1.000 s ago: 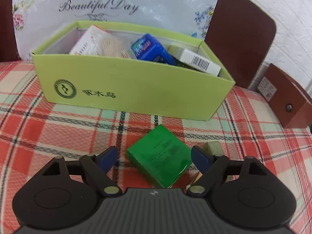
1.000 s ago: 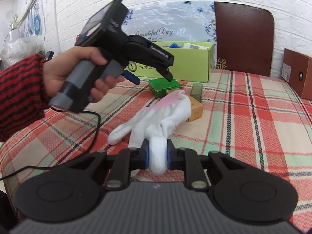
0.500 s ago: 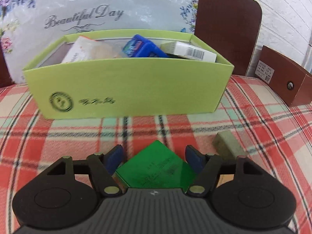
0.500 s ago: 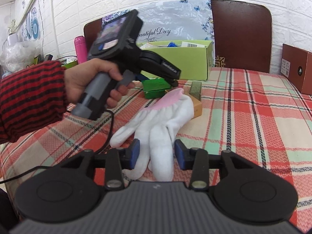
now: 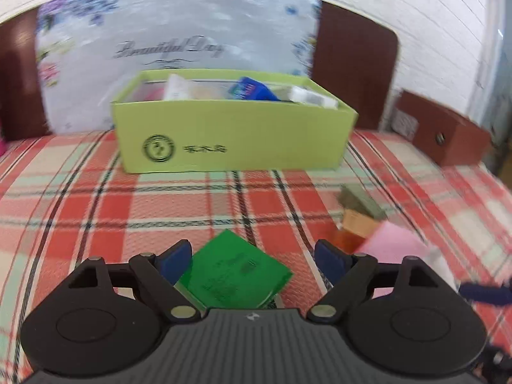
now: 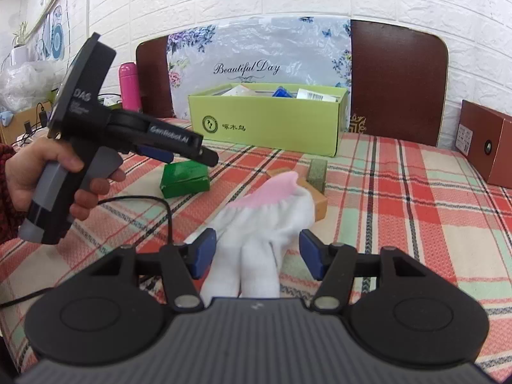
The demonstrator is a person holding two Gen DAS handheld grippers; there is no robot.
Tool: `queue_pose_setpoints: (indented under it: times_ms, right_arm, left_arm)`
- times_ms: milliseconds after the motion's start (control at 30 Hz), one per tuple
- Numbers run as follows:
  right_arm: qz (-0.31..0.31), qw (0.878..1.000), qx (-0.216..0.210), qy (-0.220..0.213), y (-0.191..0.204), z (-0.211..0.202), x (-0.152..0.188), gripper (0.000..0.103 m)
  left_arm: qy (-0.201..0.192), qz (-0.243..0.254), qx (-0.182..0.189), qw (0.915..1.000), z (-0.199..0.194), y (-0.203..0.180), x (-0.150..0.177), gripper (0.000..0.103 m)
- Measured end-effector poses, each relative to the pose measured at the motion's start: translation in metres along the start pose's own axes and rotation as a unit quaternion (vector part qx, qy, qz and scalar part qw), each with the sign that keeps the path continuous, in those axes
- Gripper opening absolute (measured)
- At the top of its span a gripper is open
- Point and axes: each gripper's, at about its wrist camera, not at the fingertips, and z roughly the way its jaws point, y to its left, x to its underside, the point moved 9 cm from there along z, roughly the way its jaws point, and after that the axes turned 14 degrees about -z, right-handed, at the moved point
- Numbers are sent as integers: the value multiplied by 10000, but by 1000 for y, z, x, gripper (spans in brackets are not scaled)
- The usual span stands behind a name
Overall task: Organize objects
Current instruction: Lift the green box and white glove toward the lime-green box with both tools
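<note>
A flat green box point(image 5: 235, 272) lies on the plaid cloth between the open fingers of my left gripper point(image 5: 252, 257); the fingers do not press it. It also shows in the right wrist view point(image 6: 185, 176), under the left gripper point(image 6: 179, 153). A white glove with a pink cuff point(image 6: 259, 217) lies between the open fingers of my right gripper point(image 6: 256, 252); its cuff also shows in the left wrist view point(image 5: 396, 243). A lime-green open box point(image 5: 233, 137) point(image 6: 268, 121) at the back holds several small packs.
A tan block point(image 6: 318, 200) and an olive-grey bar point(image 6: 316, 169) lie beside the glove's cuff. A brown box point(image 6: 486, 147) stands at the right edge. A pink bottle point(image 6: 129, 86) and chair backs stand behind the table. A black cable point(image 6: 144, 201) trails on the cloth.
My right gripper opened and let go of the glove finger, then widened. My left gripper drew back and lower, staying open over the green box.
</note>
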Motion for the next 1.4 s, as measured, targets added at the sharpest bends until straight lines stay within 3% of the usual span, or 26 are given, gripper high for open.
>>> queue_pose_setpoints:
  times_ms: [167, 200, 267, 333, 400, 633, 833, 1033, 1067, 1100, 1267, 1300, 1367, 1400]
  right_arm:
    - [29, 9999, -38, 96, 2, 1, 4, 57]
    - [43, 9999, -50, 121, 2, 1, 5, 57]
    - [83, 9998, -75, 148, 2, 3, 7, 57]
    - [114, 9998, -100, 141, 3, 3, 8, 57]
    - [144, 9997, -147, 150, 3, 5, 9, 57]
    - [162, 9996, -188, 162, 2, 11, 5, 57]
    - [26, 9999, -80, 86, 4, 12, -3, 57]
    - [-393, 9986, 180, 321, 8, 23, -3, 57]
    - [-421, 9982, 220, 360, 9, 25, -3, 57]
    - [-424, 9981, 238, 370, 9, 26, -2, 57]
    - [-431, 9979, 231, 415, 9, 31, -1, 57]
    - [-446, 9978, 213, 448, 10, 33, -1, 56]
    - [-422, 9979, 109, 486, 13, 38, 1, 31]
    - [-389, 9979, 43, 508, 14, 40, 2, 26]
  left_arm:
    - [184, 991, -430, 9940, 21, 3, 11, 87]
    - [189, 918, -396, 9948, 22, 8, 12, 89]
    - [248, 323, -311, 9987, 20, 22, 13, 88]
    - [171, -198, -453, 9986, 11, 34, 11, 86]
    - [187, -365, -593, 9974, 4, 39, 15, 86]
    - [139, -176, -476, 9986, -14, 43, 17, 87]
    - [263, 118, -144, 9995, -24, 41, 24, 85]
    - [264, 286, -230, 9990, -19, 42, 32, 85]
    - [286, 260, -188, 9991, -19, 41, 32, 83]
    - [309, 196, -128, 9992, -19, 41, 30, 74]
    - [289, 156, -140, 9994, -15, 40, 28, 73]
    - [269, 184, -149, 9994, -14, 39, 28, 73]
    - [216, 214, -153, 9994, -15, 37, 28, 71]
    - [209, 194, -150, 9995, -16, 37, 28, 70]
